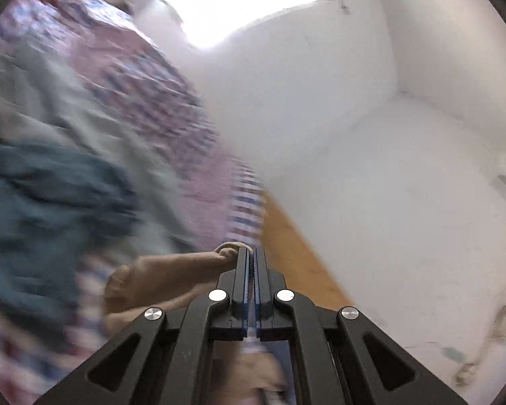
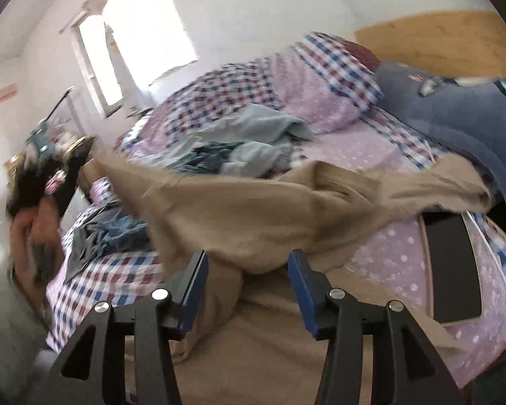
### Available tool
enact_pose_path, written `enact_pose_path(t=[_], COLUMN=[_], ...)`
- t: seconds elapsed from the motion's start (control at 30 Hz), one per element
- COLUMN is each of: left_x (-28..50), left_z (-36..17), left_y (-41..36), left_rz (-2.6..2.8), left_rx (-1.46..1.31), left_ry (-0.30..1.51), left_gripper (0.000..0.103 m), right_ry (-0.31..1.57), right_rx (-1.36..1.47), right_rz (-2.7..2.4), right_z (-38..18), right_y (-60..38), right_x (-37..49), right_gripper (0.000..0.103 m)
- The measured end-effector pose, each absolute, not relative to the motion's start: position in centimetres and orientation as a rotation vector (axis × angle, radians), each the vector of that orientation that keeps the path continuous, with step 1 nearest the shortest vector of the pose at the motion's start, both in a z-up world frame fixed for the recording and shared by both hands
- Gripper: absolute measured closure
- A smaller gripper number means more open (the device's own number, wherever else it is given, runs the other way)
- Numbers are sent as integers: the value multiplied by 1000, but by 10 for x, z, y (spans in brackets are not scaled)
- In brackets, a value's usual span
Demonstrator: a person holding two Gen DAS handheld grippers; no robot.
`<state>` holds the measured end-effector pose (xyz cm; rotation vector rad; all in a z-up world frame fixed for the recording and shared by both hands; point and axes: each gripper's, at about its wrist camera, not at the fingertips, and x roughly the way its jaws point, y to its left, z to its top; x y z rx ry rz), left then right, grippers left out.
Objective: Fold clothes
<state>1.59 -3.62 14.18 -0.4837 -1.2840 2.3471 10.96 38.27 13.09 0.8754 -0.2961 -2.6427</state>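
1. Tan garment (image 2: 253,209): it lies partly on the bed (image 2: 388,263). One end is lifted to the left and stretched taut; the rest drapes in loose folds across the bedcover toward the right wrist camera. No flat, finished fold is visible in it.
2. Left gripper (image 1: 252,253): the fingers are pressed together on a bunched edge of the tan garment. The right wrist view shows the same gripper at far left, raised above the bed, with the cloth running from it.
3. Right gripper (image 2: 248,263): the fingers stand wide apart and hold nothing. The tan cloth lies just beyond and beneath them.
4. Progress, as a judgement: the garment is being spread or drawn out, not yet squared. The creasing and stacking remain, as far as these views settle it.
5. Other clothes: a light blue garment (image 2: 253,125) and a dark blue crumpled one (image 2: 205,160) lie heaped mid-bed, unfolded. Another dark blue-grey heap (image 2: 118,233) lies near the left edge.
6. Containers: no basket, drawer or box is visible. All clothes rest on the bed.
7. Surroundings: a dark phone or tablet (image 2: 453,266) lies on the bedcover at right, just beside the tan cloth. Both views are motion-blurred.
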Motion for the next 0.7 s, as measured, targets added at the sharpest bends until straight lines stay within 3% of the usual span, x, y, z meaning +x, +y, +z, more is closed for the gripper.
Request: enact_pose_path(t=[0.17,0.23,0.37,0.6,0.63,0.7], left_x=[34,34,34,44,42,44], left_z=[62,49,44,20,17,19], left_y=[-62,-51,-38,-62,-64,-69], left_rz=[2343,2334,2351,2374,2375,2386], left_rx=[-685,-760,-842,-1058,-1086,-1074], left_ry=[-1462,-1439,-1342,-1368,-1367,-1363], left_gripper=[103,103,103,102,98,74], right_ry=[-322,-332,-135,115,126,150], right_rx=[922,941,999,1339,1395,1462], right_rz=[-2710,-2736,-2759,-2621,-2597,-2573], right_z=[132,132,147,121,113,101], right_y=[393,396,382,363,363,365], right_x=[89,80,26,-99,-113,-127], right_gripper=[50,50,48,49,49,49])
